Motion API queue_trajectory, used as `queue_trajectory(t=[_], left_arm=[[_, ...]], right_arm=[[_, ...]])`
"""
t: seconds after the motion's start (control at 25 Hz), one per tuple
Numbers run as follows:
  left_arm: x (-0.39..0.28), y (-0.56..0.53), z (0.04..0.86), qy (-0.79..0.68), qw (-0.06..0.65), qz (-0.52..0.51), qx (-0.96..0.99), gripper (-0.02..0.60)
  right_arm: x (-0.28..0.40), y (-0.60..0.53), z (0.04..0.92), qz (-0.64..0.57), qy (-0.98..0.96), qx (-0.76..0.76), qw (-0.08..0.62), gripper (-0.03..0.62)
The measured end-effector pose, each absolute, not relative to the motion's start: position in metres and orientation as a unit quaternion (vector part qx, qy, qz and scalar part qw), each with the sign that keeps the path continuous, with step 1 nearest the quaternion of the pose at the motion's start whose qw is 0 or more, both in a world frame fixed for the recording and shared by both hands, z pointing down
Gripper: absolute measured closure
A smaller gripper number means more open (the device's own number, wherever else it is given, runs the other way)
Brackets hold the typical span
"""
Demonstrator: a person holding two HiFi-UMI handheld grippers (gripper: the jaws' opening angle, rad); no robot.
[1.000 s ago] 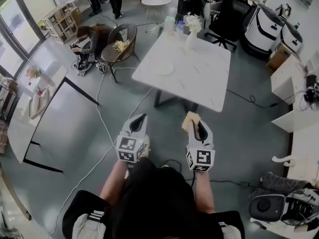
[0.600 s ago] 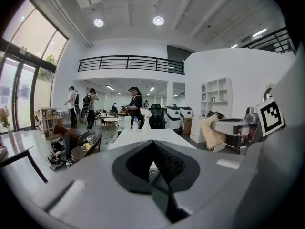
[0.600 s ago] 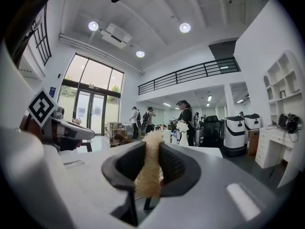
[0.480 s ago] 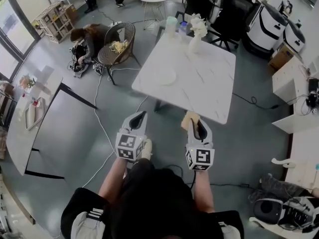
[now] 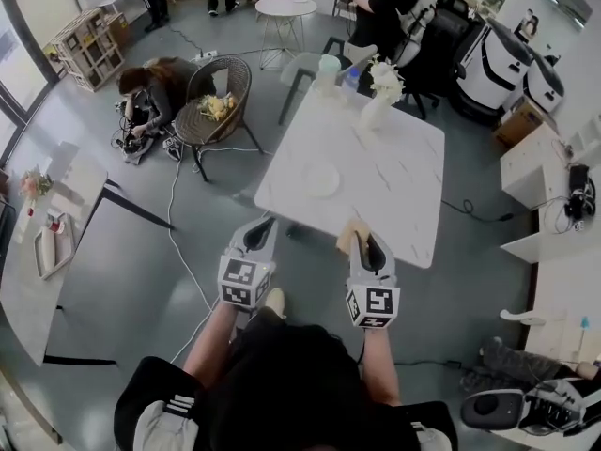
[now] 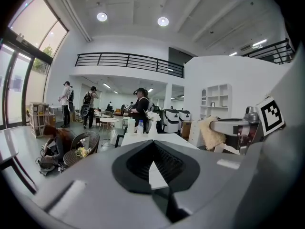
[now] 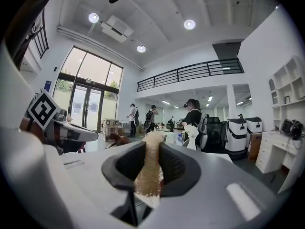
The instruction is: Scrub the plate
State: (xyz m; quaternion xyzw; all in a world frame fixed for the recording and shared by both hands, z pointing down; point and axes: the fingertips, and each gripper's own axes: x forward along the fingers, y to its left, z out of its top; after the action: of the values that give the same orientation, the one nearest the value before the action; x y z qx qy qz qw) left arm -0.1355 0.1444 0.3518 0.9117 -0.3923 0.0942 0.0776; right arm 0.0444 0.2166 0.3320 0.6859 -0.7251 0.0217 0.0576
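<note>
Person stands on the grey floor point(image 5: 122, 252) just short of a white marble tabletop point(image 5: 394, 191), one gripper in each hand, both well apart from the plate point(image 5: 321, 180). The plate is white, round and looks empty. It lies flat on the tabletop's left half, nearer the tabletop's near-left corner than its far side, with nothing touching it. The left gripper point(image 5: 267, 224) is held off the tabletop's near-left corner, over the floor; in the left gripper view its gripper point(image 6: 153, 146) is closed, jaws together with nothing between them. The right gripper point(image 5: 362, 239) sits at the tabletop's near edge in the head view, pointing toward the tabletop, and is clamped on a tan fibrous sponge point(image 5: 349, 234). In the right gripper view the sponge point(image 7: 149, 168) stands upright, squeezed between the dark pads point(image 7: 172, 163) and sticking up past the tips of the gripper point(image 7: 152, 152). The two grippers are side by side, not touching. At the tabletop's far side stand a white vase point(image 5: 376, 111) with white flowers and a pale green cup point(image 5: 328, 68), close together and well apart from the plate. Left of the tabletop is a wicker chair point(image 5: 208, 101), with a crouched person point(image 5: 150, 87) beyond it, further from the tabletop. A white cable point(image 5: 178, 242) runs across the floor left of the tabletop.
</note>
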Motion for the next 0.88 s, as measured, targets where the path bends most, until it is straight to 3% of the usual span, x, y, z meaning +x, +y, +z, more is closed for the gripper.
queue_trajectory(t=[0.44,0.88], left_arm=[[-0.172,0.068,0.364,-0.365,0.092,0.087,0.922,0.575],[-0.163,0.034,0.381,-0.365,0.104,0.094,0.921,0.575]], right_arm=[[0.0,0.143,0.339,0.032,-0.712,0.698,0.068,0.503],[0.008,0.104,0.357,0.046,-0.715,0.693,0.078,0.503]])
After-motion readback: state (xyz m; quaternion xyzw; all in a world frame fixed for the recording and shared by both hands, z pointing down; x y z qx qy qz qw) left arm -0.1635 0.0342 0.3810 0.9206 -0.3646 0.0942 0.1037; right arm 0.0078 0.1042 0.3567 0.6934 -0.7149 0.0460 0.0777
